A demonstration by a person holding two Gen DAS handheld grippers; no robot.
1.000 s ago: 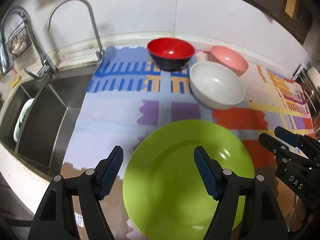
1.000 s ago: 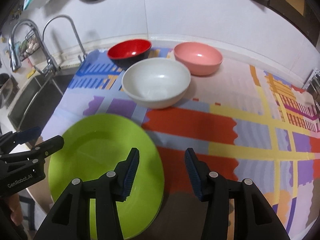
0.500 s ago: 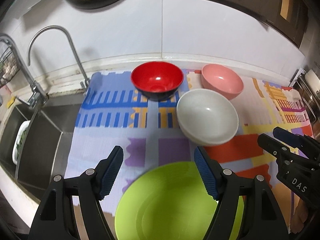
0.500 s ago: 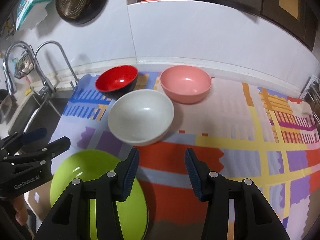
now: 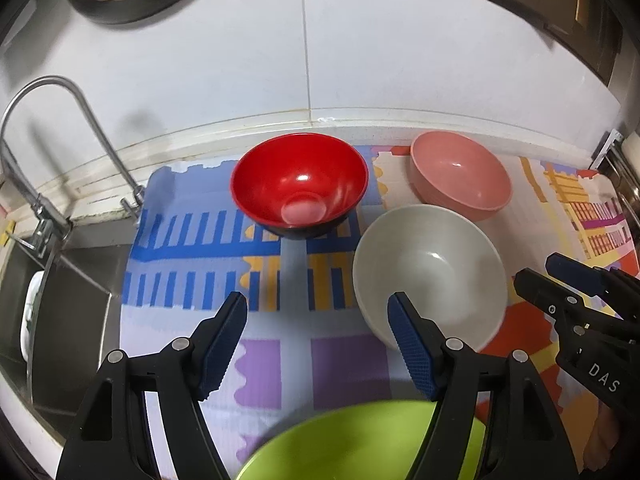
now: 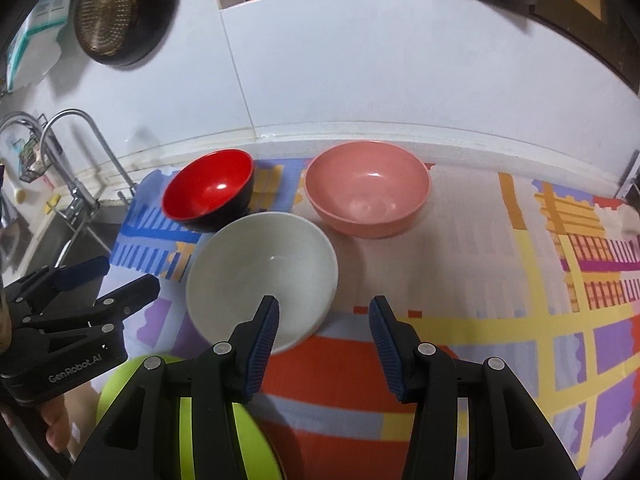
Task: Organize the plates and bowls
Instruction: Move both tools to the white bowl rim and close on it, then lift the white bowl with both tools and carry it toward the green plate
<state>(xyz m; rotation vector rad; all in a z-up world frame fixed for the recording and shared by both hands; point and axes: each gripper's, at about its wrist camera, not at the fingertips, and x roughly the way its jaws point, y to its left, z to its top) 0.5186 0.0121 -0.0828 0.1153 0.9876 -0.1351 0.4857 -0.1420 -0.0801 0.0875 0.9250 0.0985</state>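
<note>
Lime green, glossy and round: the green plate (image 5: 360,440) lies flat at the near edge of the desk (image 6: 460,216), partly under both tools. Just beyond it sits the white bowl (image 5: 430,276), smooth, wide-mouthed and empty. Behind that, close to the back wall, stand the red bowl (image 5: 300,188), shiny red inside and black outside, and the matte pink bowl (image 5: 460,174), both empty too. The three bowls crowd together in a tight triangle; the white one is just beside the other two, and I cannot tell whether the rims touch.

The left hand-held gripper (image 5: 318,344) hangs above the mat with its jaws wide apart and nothing between the ribbed blue pads (image 5: 222,344). The right hand-held gripper (image 6: 324,344) hovers at the white bowl's near rim, jaws parted and empty, one pad over the bowl's edge in that view.

Open room lies to the right: a broad, bare stretch of the patterned mat (image 6: 500,320), ribbed in texture, with blocks of orange, yellow, purple and blue. To the left the mat ends at the steel sink (image 5: 72,300), where a white dish (image 5: 30,316) leans inside. Curved chrome taps (image 5: 80,120) rise at the sink's back edge. A round metal strainer (image 6: 108,8) hangs on the white wall.
</note>
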